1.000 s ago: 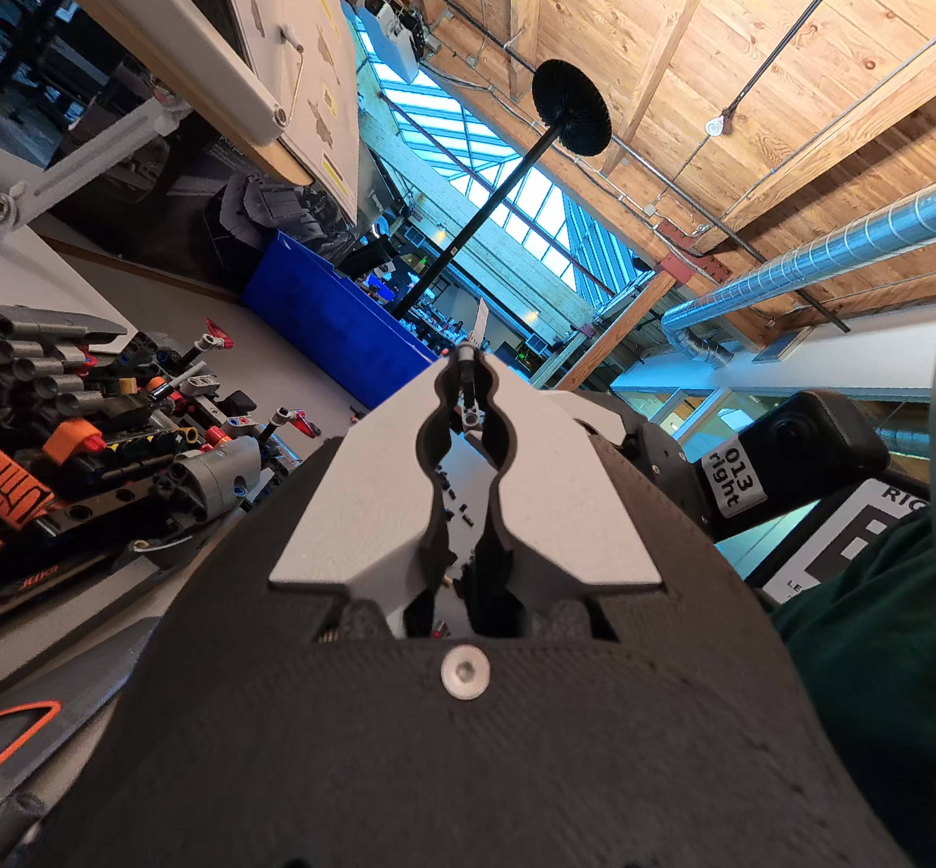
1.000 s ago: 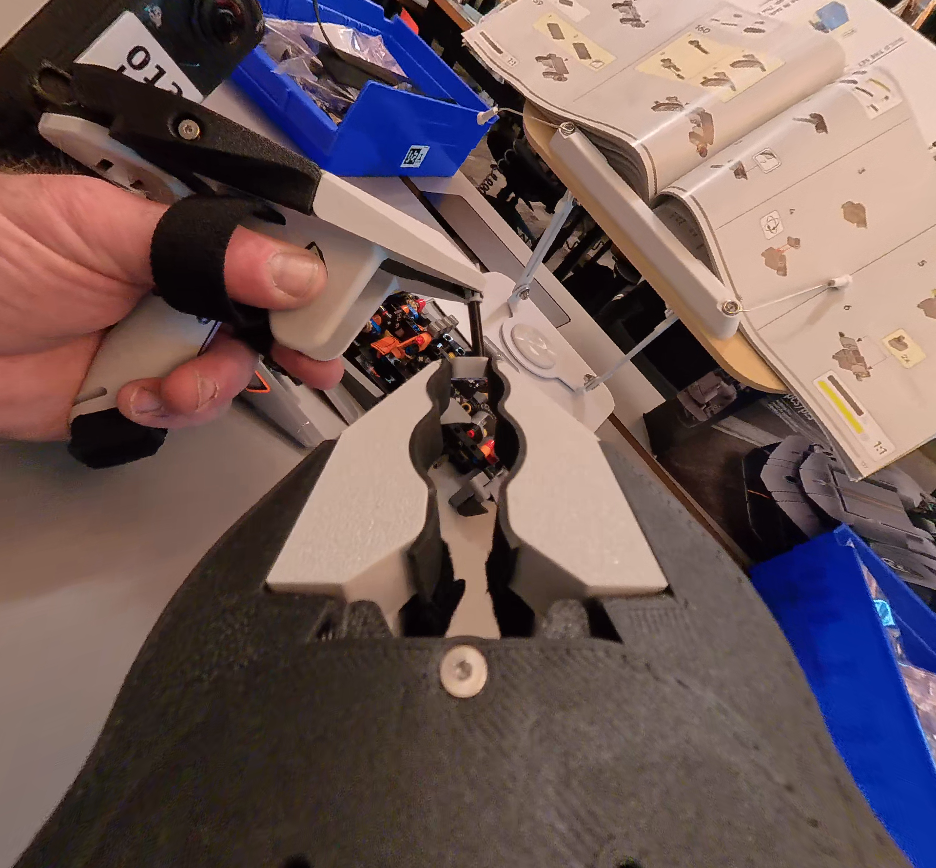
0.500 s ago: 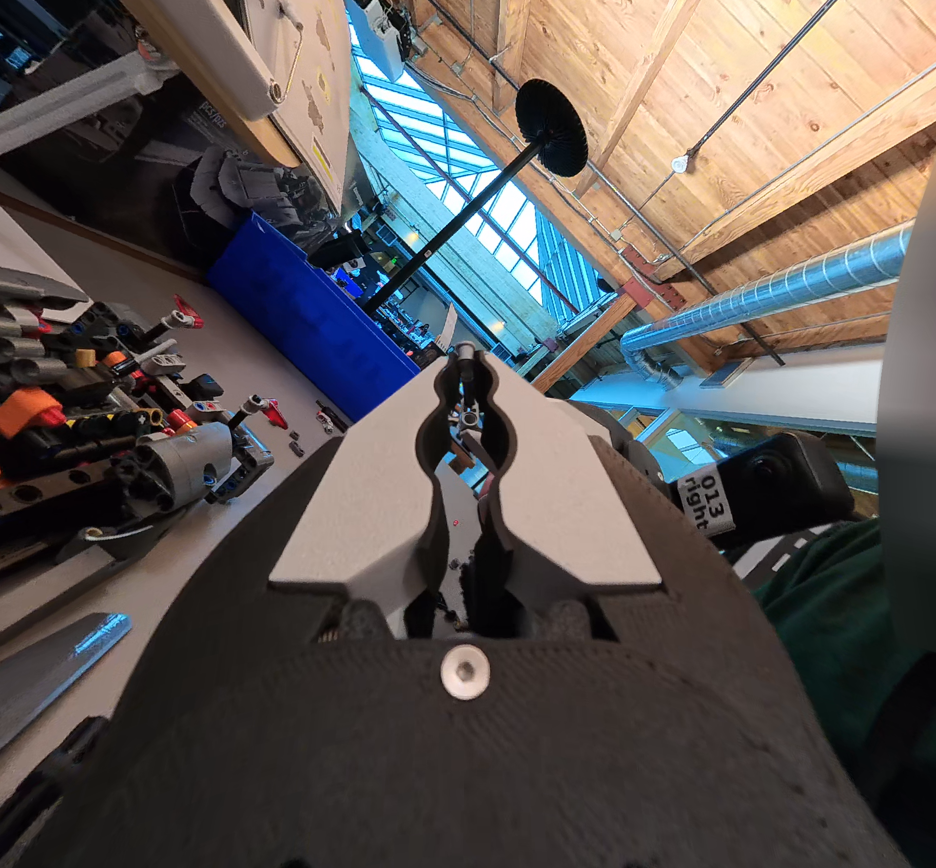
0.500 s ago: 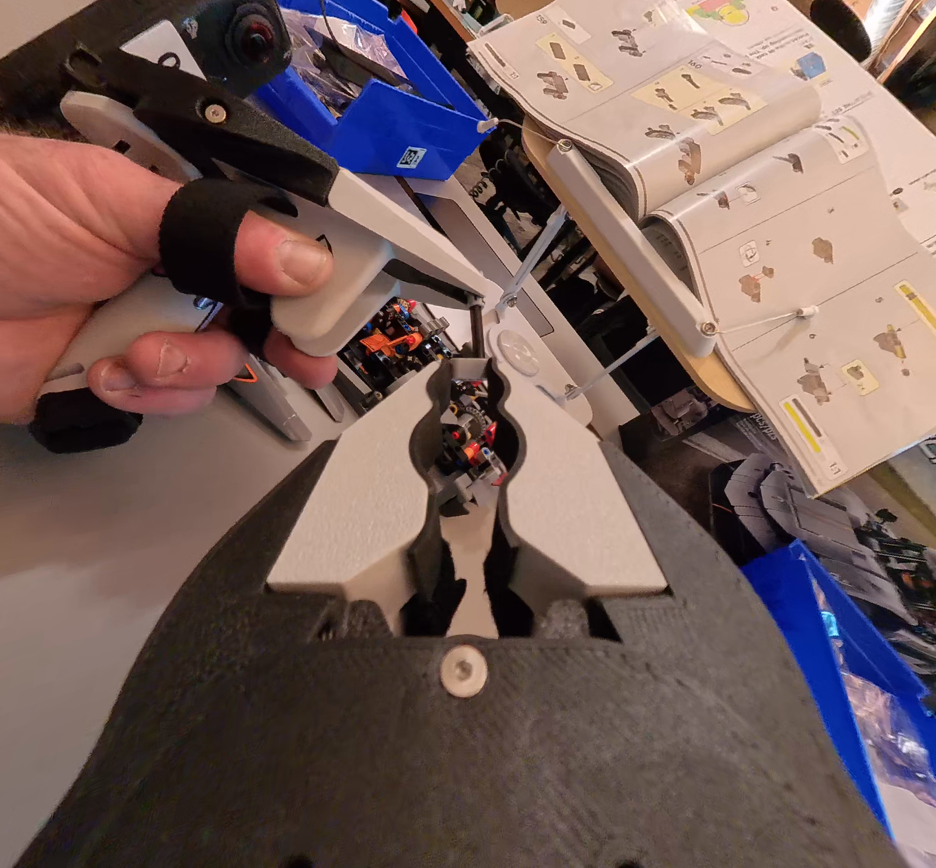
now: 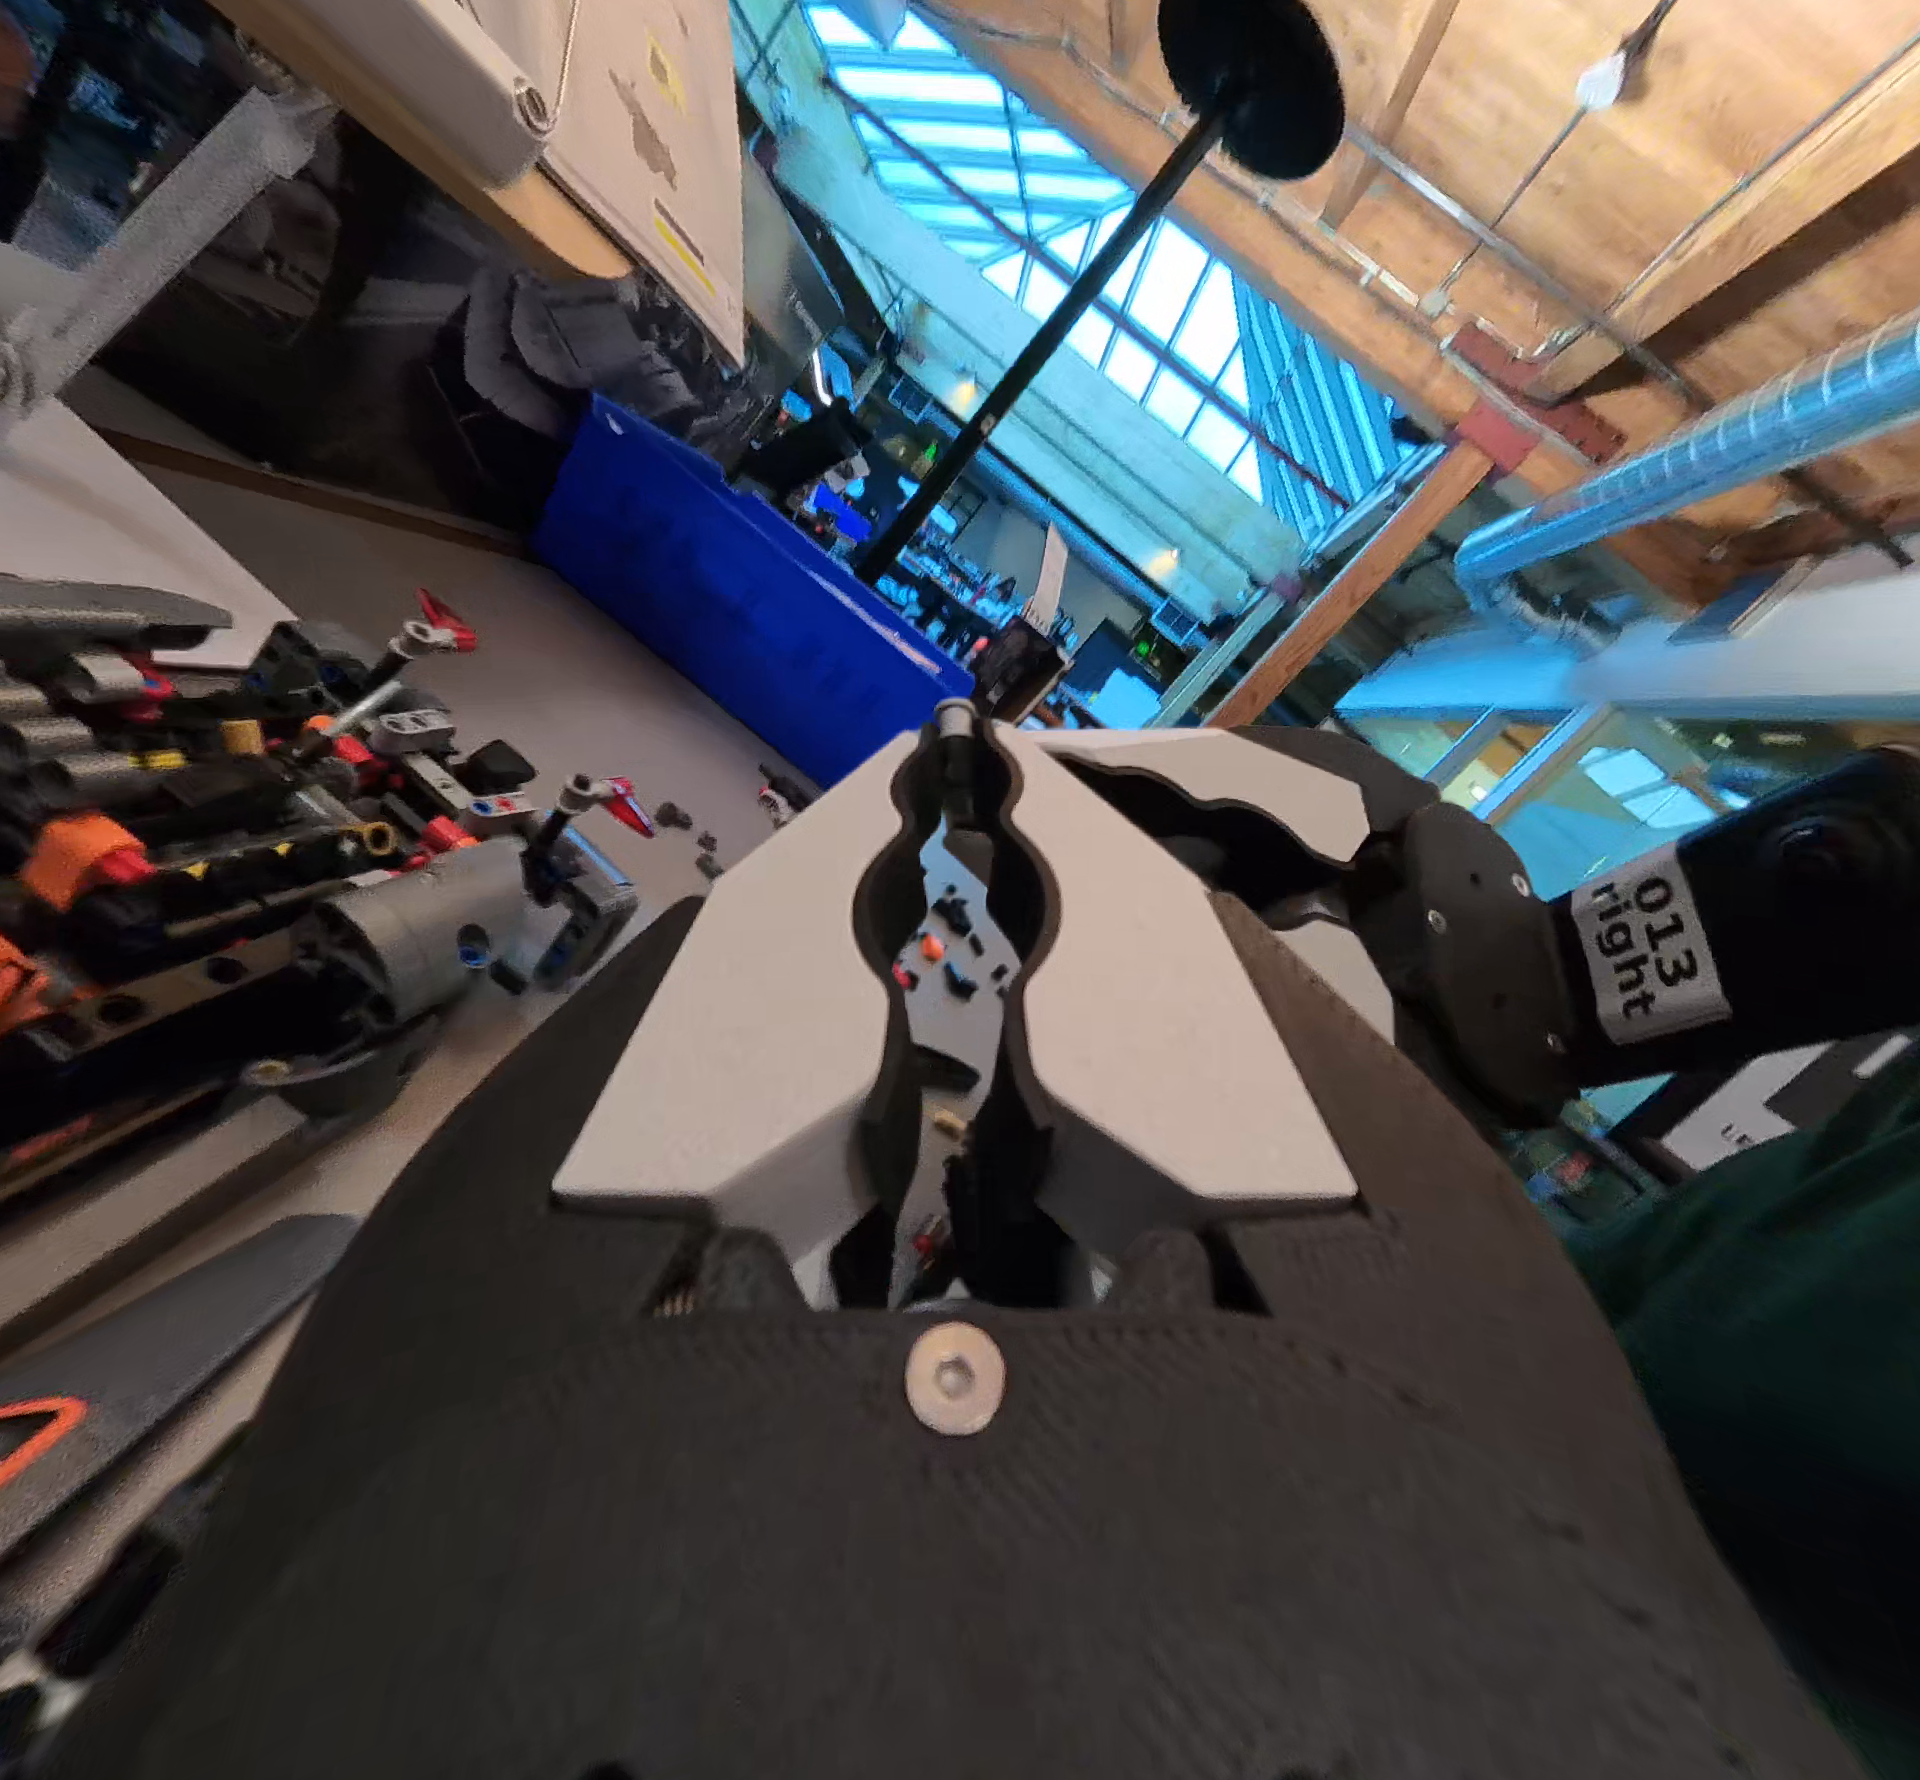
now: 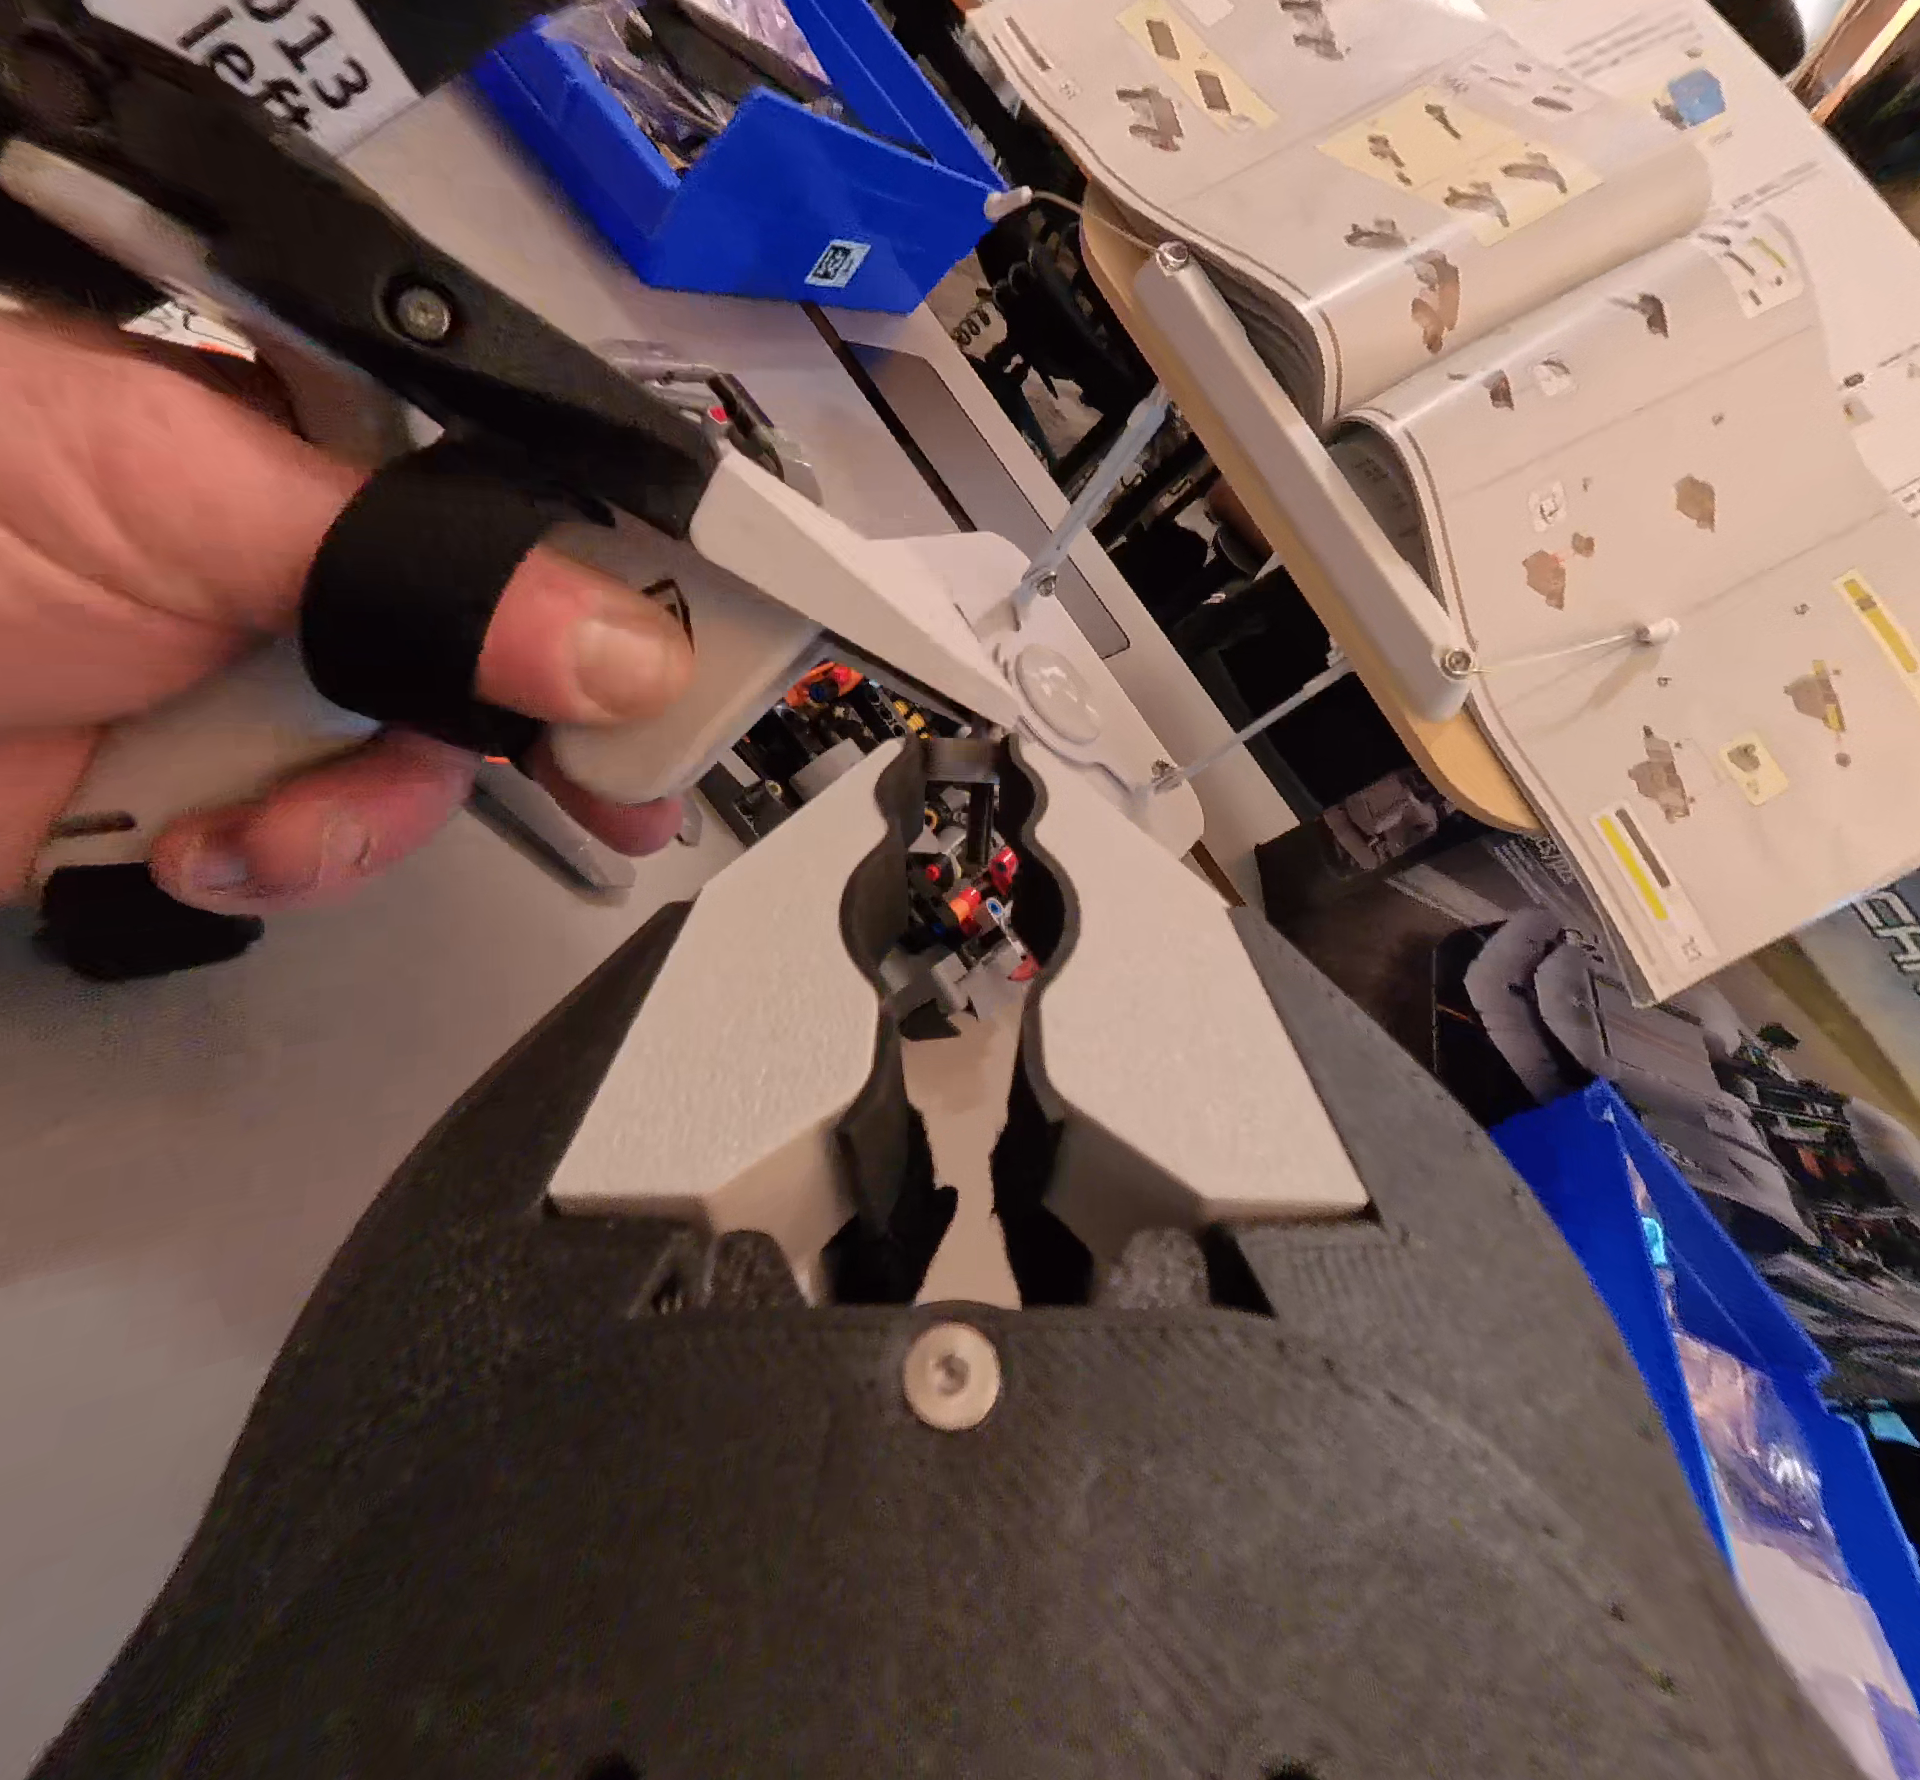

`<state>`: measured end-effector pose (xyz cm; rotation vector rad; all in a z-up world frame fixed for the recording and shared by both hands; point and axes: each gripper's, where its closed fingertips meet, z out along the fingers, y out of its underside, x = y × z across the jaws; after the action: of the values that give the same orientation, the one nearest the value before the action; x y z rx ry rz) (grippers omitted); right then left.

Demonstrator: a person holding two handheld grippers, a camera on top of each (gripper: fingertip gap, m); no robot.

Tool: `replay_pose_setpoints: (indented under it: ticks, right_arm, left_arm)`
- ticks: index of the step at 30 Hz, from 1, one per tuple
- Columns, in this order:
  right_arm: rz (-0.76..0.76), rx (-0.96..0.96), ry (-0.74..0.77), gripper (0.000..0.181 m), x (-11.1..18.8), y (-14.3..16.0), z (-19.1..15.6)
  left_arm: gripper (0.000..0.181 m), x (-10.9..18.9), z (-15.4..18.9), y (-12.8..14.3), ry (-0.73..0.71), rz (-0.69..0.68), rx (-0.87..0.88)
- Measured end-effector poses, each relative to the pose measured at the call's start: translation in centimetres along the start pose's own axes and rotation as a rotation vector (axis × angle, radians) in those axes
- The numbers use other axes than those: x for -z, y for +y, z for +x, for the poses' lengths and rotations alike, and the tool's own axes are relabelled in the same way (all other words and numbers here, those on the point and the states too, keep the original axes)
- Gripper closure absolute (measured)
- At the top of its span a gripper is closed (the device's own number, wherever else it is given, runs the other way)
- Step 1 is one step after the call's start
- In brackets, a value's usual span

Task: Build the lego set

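Left tool [image 5: 954, 743] is nearly closed, tips pinching a thin dark axle-like lego piece [image 5: 954, 762] with a grey cap poking out past the tips, held up off the desk and pointing toward the ceiling. Right tool [image 6: 961, 774] is also nearly closed, with a small dark piece [image 6: 956, 762] at its tips; can't tell for sure whether it's clamped or just sitting behind the gap. Right tool sits just to the right of the left tool's tips, close enough that the two pieces look about to be mated. Risks, as I judge them: the axle is gripped only at the very tip, so any side load during insertion could pivot it or pop it out; a misaligned push would do the same. If it drops, it lands among the loose bits on the grey desk [image 5: 582, 691] below and ahead of the left tool. The partly built lego model [image 5: 260, 899] lies to the left of the left tool, well apart. Instruction booklet [image 6: 1455, 328] on its stand is up and right of the right tool, blue bin [image 6: 790, 172] ahead-left.
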<state>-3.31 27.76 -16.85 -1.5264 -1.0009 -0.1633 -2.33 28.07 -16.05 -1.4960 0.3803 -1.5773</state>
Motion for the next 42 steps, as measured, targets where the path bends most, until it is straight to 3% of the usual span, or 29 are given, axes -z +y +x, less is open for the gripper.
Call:
replay_pose_setpoints:
  ticks: [7,9,14,22,28,31,37,39,42]
  right_arm:
    - [0.000,-0.049,-0.056,0.167,-0.7,0.7,0.0]
    - [0.026,-0.040,-0.047,0.144,-0.3,0.4,0.6]
    - [-0.012,-0.037,-0.132,0.158,0.1,2.1,0.4]
    - [-0.040,-0.049,-0.129,0.180,0.4,2.5,0.7]
    - [-0.067,-0.145,-0.188,0.180,2.0,3.7,1.3]
    - [-0.132,-0.215,-0.204,0.179,3.4,6.0,2.3]
    - [-0.359,-0.377,-0.179,0.179,6.0,14.7,6.2]
    - [-0.463,-0.439,-0.219,0.179,6.2,17.8,6.3]
    - [-0.514,-0.503,-0.288,0.179,5.4,20.2,5.1]
  left_arm:
    - [0.177,-0.2,-1.0,0.4,0.016,-0.021,0.046]
    - [0.177,-0.1,-1.4,0.3,0.033,-0.006,0.098]
    - [0.177,-0.2,-1.1,0.1,0.101,-0.002,0.178]
    - [0.175,-0.9,-0.6,1.1,0.133,-0.051,0.207]
    - [0.167,-1.2,-0.7,1.5,0.098,-0.086,0.162]
    - [0.162,-1.2,-1.1,1.3,0.051,-0.110,0.109]
    - [0.157,-1.8,-1.4,3.4,-0.010,-0.242,-0.022]
    - [0.157,-2.1,-1.3,4.3,-0.010,-0.279,-0.045]
    - [0.157,-2.4,-1.3,5.3,-0.022,-0.321,-0.086]
